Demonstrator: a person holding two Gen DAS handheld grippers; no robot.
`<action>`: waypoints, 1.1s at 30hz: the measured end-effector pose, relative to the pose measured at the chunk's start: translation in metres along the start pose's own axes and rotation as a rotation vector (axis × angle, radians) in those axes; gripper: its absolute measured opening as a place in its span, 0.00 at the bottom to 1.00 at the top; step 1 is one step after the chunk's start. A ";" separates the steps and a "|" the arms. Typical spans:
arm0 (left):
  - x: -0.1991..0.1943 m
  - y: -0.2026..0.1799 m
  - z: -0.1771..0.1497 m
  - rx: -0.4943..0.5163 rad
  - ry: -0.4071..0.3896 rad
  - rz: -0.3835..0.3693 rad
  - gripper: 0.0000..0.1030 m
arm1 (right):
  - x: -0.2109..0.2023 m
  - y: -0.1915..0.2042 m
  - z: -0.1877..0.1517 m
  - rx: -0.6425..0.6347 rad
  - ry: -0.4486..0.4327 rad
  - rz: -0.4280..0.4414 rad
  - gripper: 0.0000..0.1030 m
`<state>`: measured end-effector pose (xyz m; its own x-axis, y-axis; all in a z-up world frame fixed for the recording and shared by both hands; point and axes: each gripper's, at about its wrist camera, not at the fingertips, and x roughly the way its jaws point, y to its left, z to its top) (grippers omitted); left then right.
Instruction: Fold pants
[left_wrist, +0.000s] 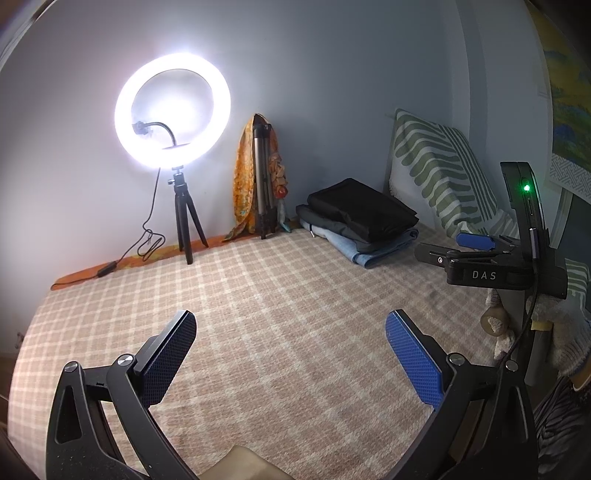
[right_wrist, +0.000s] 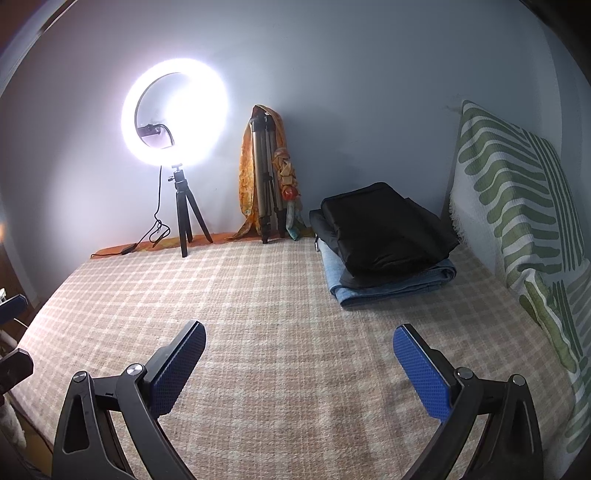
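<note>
A stack of folded pants lies at the far right of the bed: a black pair (left_wrist: 360, 210) (right_wrist: 384, 225) on top, a light blue pair (left_wrist: 376, 245) (right_wrist: 388, 286) at the bottom. My left gripper (left_wrist: 291, 332) is open and empty above the checked bedspread (left_wrist: 277, 295). My right gripper (right_wrist: 299, 345) is open and empty, also above the bedspread (right_wrist: 277, 295). The right gripper's body shows at the right edge of the left wrist view (left_wrist: 480, 273), beside the stack.
A lit ring light on a small tripod (left_wrist: 173, 110) (right_wrist: 175, 110) stands at the far left by the wall. A folded tripod draped with orange cloth (left_wrist: 260, 177) (right_wrist: 267, 173) stands beside it. A green-striped pillow (left_wrist: 439, 166) (right_wrist: 517, 192) leans at the right.
</note>
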<state>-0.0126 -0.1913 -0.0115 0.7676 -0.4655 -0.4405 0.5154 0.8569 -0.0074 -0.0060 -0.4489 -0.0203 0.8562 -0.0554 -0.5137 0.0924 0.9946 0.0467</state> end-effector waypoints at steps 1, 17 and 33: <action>0.000 0.000 0.000 0.000 0.000 -0.001 0.99 | 0.000 0.000 0.000 0.003 0.000 0.000 1.00; -0.001 0.000 -0.001 0.003 0.003 -0.005 0.99 | -0.001 0.002 -0.004 0.003 0.003 0.000 1.00; -0.001 0.002 -0.003 0.010 0.008 -0.008 0.99 | 0.001 0.004 -0.006 0.000 0.008 0.003 1.00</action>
<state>-0.0134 -0.1889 -0.0139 0.7605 -0.4708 -0.4472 0.5257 0.8507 -0.0017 -0.0078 -0.4441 -0.0257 0.8521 -0.0521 -0.5207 0.0903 0.9948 0.0482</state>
